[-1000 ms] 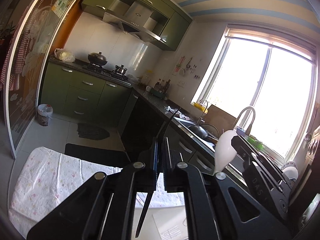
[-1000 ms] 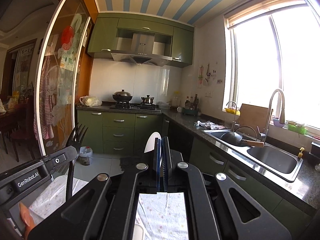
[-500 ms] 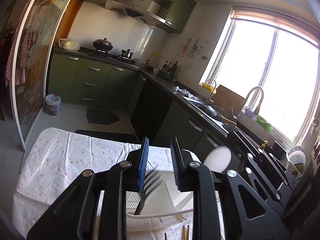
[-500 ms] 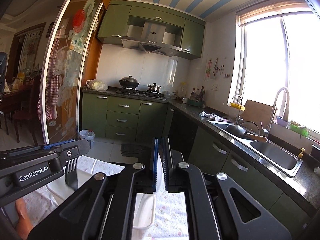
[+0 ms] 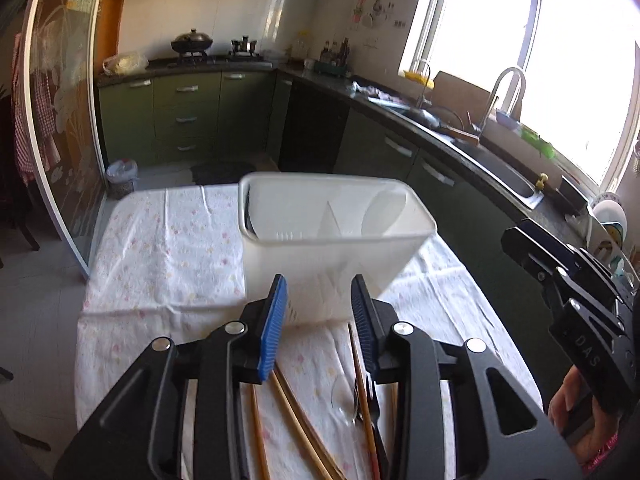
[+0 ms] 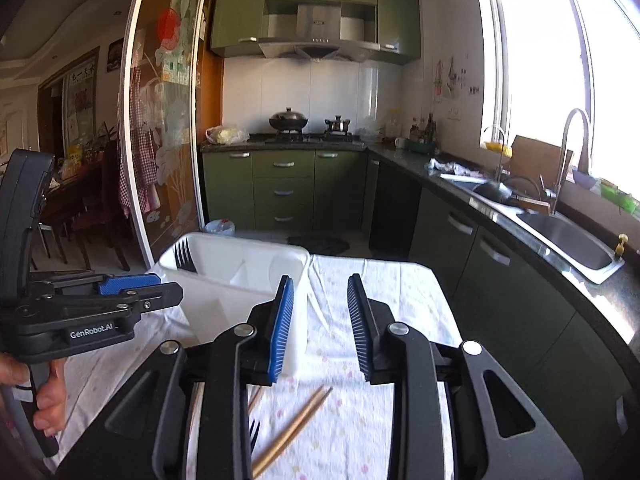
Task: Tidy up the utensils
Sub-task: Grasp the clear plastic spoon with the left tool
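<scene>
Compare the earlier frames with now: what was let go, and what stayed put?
Both tongs have just been opening: the left tongs released the black fork, the right tongs the white spoon, both now in the white bin. Both dipped downward. Chopsticks and tablecloth unchanged.

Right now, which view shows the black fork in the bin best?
The right wrist view: the fork stands tines up at the far left corner of the white bin, clear above the rim. In the left wrist view only a dark sliver shows behind the bin's left wall.
</scene>
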Available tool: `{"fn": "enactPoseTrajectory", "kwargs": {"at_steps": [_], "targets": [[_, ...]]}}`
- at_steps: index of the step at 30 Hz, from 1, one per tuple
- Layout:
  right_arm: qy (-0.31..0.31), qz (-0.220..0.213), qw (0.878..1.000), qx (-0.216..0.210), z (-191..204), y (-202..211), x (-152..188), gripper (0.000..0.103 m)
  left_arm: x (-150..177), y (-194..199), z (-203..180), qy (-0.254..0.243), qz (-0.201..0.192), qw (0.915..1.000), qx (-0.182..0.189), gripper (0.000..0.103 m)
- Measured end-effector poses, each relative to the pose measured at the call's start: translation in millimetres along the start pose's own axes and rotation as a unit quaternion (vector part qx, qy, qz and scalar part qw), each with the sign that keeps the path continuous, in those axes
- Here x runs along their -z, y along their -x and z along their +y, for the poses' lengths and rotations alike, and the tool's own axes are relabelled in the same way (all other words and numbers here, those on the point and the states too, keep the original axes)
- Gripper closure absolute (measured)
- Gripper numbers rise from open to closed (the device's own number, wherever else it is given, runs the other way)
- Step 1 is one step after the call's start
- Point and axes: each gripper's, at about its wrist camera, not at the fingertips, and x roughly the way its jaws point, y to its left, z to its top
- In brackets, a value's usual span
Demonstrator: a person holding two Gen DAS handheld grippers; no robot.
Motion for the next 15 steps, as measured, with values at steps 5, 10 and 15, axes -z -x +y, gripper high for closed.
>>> {"fn": "enactPoseTrajectory", "kwargs": {"at_steps": [5,10,15], "targets": [[-0.037,0.046,0.998,-0.011,-25.8,4.8,30.6,0.075,18.8,-14.9,5.2,0.028,0.061,0.9975,0.021,0.071],[-0.044,0.097,0.992,-0.063,-23.9,-11.4,44.7,0.075,19.4,-23.6,-2.6,0.007,0.069,0.9974,0.020,0.071],[-0.066,0.126,0.985,-0.099,-25.5,-29.0,52.4,0.075,32.7,-60.0,-10.6,-0.016,0.121,0.9923,0.021,0.071]]}}
